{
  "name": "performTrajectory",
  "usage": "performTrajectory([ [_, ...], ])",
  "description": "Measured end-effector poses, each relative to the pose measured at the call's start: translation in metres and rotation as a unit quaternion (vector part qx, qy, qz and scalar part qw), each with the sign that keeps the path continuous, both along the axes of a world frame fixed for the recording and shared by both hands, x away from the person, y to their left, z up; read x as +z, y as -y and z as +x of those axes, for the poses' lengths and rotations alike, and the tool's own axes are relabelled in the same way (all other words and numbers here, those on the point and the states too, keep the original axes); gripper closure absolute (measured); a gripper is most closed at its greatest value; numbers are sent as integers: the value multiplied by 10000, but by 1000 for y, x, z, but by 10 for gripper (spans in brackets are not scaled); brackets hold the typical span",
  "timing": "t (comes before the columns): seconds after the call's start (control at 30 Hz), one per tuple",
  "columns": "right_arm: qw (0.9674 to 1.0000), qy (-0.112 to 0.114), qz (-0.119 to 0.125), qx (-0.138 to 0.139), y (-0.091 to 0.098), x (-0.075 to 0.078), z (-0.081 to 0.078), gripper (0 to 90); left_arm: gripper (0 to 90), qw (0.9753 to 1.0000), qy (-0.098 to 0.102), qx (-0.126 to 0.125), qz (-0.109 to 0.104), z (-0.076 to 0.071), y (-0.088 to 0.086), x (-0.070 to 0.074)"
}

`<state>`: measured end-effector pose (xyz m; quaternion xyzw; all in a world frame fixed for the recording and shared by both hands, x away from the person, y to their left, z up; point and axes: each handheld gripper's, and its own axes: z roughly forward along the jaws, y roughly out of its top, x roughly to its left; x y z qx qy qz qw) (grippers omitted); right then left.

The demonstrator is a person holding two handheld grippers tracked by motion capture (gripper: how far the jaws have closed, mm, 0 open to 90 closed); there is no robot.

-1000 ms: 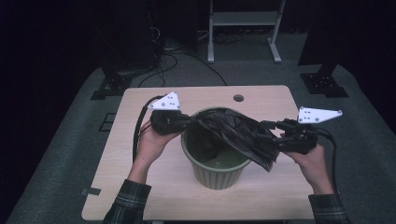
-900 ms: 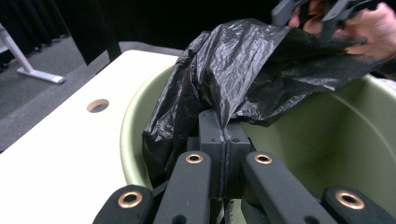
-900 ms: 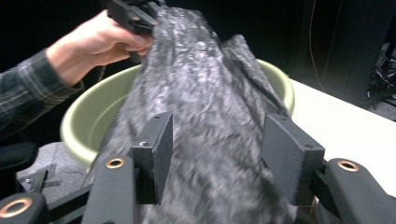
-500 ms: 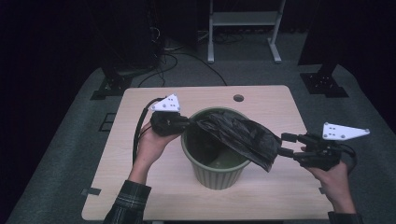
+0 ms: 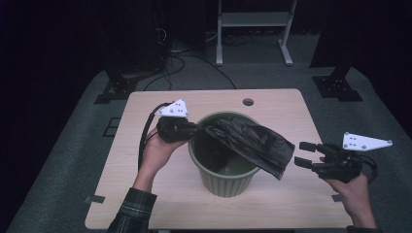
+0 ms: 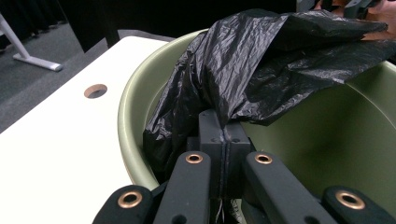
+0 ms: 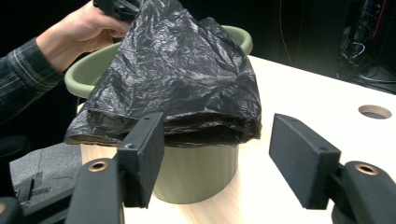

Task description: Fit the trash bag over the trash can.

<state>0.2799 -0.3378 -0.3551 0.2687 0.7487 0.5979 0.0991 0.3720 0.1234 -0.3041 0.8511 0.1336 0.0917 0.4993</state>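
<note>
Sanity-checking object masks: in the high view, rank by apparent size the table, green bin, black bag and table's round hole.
1. table
2. green bin and black bag: too alike to rank, as the bag drapes over and hides part of the bin
3. round hole, smallest by far

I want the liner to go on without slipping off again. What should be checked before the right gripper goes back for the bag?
1. Left gripper clamped on the black bag: ok, jaws shut on a bunched edge at the bin's rim.
2. Right gripper free to take a new grip: ok, its jaws have just been opening, nothing between them, apart from the bag.
3. Bag's loose end within reach: ok, it hangs over the green bin rim on the right gripper's side.
4. Bag mouth opened: not ok, layers lie flat together.
5. Bin upright on the table: ok.
6. Which layer to pinch: cannot tell.
</note>
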Motion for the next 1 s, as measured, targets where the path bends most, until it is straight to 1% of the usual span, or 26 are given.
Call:
performTrajectory([
  [0.17,9999,-67,-94,-38,-3,-2,0,247,893,10000,-6,-15,7,0,0,0],
  [0.23,9998,-141,-104,-31,-5,-2,0,185,893,10000,-2,-18,2,0,1,0],
  [0.3,9997,-156,-198,-61,-9,-2,0,135,893,10000,-8,-24,7,0,1,0],
  [0.37,9995,-168,-256,-46,-11,-2,-1,132,893,10000,-16,-27,13,0,2,-1],
  [0.5,9997,-168,-185,28,-11,-1,-3,119,893,10000,-23,-51,15,0,3,0],
  [0.57,9996,-162,-243,-12,-13,0,-3,94,893,10000,-15,-60,8,-1,4,0],
  [0.67,9990,-193,-405,-55,-18,-1,-2,76,893,10000,1,-82,10,-1,5,1],
  [0.8,9989,-197,-428,-61,-22,-1,1,75,893,9999,-22,-106,38,0,6,0],
  [0.87,9986,-205,-477,-70,-24,0,2,75,893,10000,-36,-89,26,0,6,0],
  [1.0,9985,-167,-529,22,-28,-1,-3,75,893,10000,-53,-68,32,2,5,-1],
])
